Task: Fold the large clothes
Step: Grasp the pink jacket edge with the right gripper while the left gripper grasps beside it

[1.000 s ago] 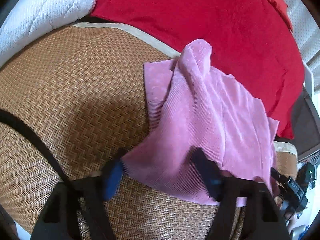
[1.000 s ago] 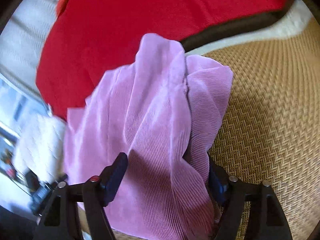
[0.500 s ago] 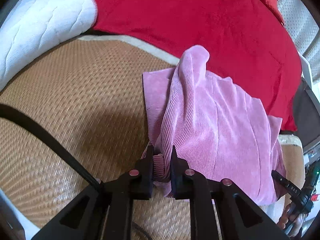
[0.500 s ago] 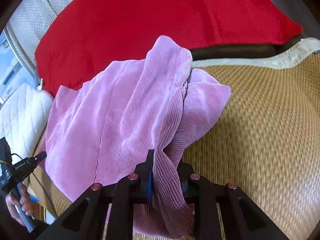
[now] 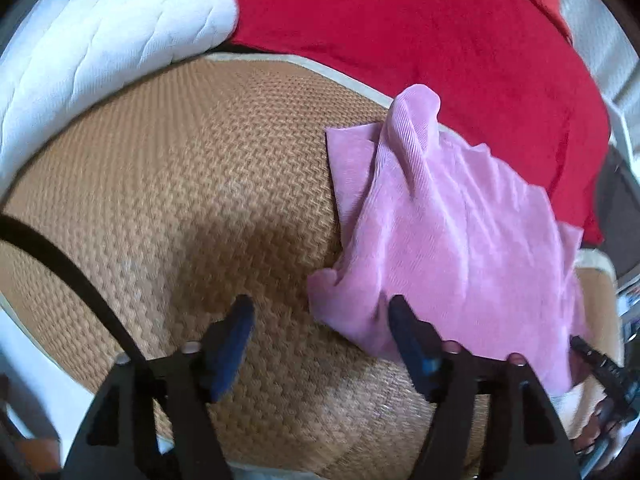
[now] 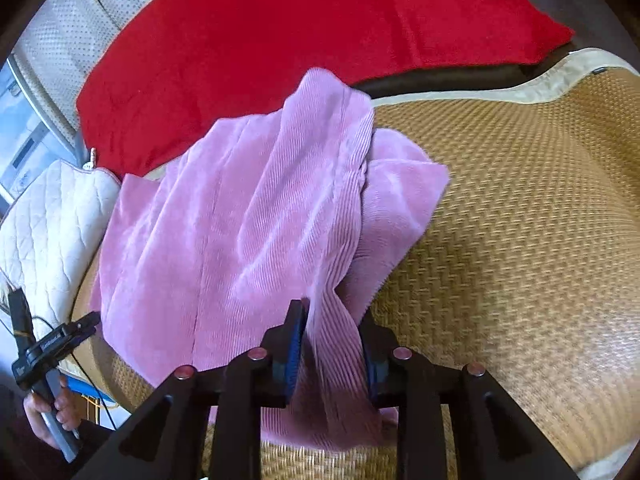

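A pink corduroy garment lies rumpled on a woven straw mat, with one fold ridged up toward the red blanket. My left gripper is opening wide just off the garment's near corner. Its right finger overlaps the cloth's edge and nothing is pinched between the two. In the right wrist view the same garment spreads to the left. My right gripper has a thick fold of it between its fingers. Those jaws are opening, but the fold fills the gap and touches both pads.
A red blanket covers the far side beyond the mat's pale border. A white quilted cushion sits at the far left, also seen as the cushion. A person's hand grips the other tool's handle at the lower left. Bare mat stretches right.
Both grippers closed on garment folds half a second ago. The left has since let go and spread wide, and the cloth corner dropped to the mat. The right has widened slightly. Both views pulled back.
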`<state>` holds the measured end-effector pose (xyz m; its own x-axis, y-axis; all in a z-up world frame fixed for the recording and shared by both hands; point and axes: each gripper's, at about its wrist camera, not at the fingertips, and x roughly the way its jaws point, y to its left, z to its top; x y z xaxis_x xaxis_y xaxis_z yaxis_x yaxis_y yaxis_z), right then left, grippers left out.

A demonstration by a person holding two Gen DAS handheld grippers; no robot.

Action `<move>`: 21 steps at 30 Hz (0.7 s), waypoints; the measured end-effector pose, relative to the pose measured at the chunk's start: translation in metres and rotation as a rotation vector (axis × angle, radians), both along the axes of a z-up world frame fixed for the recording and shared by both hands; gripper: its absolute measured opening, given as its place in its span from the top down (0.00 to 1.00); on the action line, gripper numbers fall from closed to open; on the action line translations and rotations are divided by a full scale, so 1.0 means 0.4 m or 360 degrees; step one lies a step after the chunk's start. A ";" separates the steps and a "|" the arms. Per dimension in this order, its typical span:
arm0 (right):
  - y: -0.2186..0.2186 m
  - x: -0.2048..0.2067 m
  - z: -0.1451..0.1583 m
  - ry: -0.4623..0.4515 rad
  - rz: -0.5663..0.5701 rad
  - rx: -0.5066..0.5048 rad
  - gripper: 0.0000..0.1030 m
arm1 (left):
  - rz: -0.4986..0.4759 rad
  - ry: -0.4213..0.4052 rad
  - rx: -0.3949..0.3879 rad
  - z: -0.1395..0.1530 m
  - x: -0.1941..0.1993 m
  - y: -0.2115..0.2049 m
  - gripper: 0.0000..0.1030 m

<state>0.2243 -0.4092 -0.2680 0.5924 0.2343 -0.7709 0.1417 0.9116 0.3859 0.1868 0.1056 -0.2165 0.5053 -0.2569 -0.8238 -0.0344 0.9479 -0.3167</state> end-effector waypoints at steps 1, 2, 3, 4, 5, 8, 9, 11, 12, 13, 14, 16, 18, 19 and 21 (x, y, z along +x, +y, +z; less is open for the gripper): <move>-0.005 -0.008 0.011 -0.0008 -0.0024 -0.0015 0.72 | 0.0010 0.0023 -0.0029 -0.007 -0.003 0.007 0.26; -0.010 -0.018 0.024 -0.0018 -0.0045 -0.0038 0.72 | 0.0018 0.0054 -0.0056 -0.016 -0.010 0.013 0.25; -0.007 -0.022 0.039 -0.0038 -0.0055 -0.0060 0.72 | 0.0017 0.0085 -0.0090 -0.019 -0.015 0.021 0.25; -0.001 -0.027 0.056 -0.0066 -0.0052 -0.0079 0.72 | 0.0012 0.0105 -0.0121 -0.026 -0.022 0.021 0.25; 0.003 -0.035 0.075 -0.0097 -0.0044 -0.0096 0.72 | 0.0007 0.0126 -0.0150 -0.034 -0.020 0.019 0.25; 0.044 -0.020 0.126 -0.0196 0.0031 -0.0122 0.72 | 0.0021 0.0069 -0.0152 -0.021 -0.025 0.012 0.25; 0.057 -0.025 0.141 -0.0221 0.0063 -0.0109 0.72 | 0.0029 0.0024 -0.0170 -0.016 -0.022 0.011 0.25; 0.091 0.016 0.158 -0.0265 0.0156 -0.0015 0.72 | 0.0036 0.0007 -0.0234 -0.020 -0.007 0.007 0.25; 0.110 0.036 0.155 -0.0263 0.0199 0.0031 0.72 | 0.0045 -0.0005 -0.0277 -0.024 -0.003 0.006 0.26; 0.136 0.072 0.147 -0.0246 0.0260 0.0093 0.72 | 0.0053 -0.0020 -0.0302 -0.026 -0.002 0.004 0.28; 0.163 0.100 0.138 -0.0231 0.0288 0.0113 0.72 | 0.0055 -0.0038 -0.0304 -0.027 0.000 0.000 0.40; 0.208 0.165 0.118 -0.0191 0.0341 0.0143 0.75 | 0.0040 -0.0120 -0.0190 -0.013 0.005 -0.027 0.57; 0.241 0.227 0.084 -0.0137 0.0380 0.0254 0.75 | 0.0016 -0.0180 -0.0148 -0.011 0.009 -0.052 0.65; 0.255 0.257 0.058 -0.0089 0.0382 0.0306 0.75 | 0.0016 -0.0195 -0.0142 -0.011 0.013 -0.056 0.65; 0.259 0.303 -0.003 0.0023 0.0350 0.0364 0.75 | 0.0022 -0.0207 -0.0123 -0.016 0.022 -0.061 0.55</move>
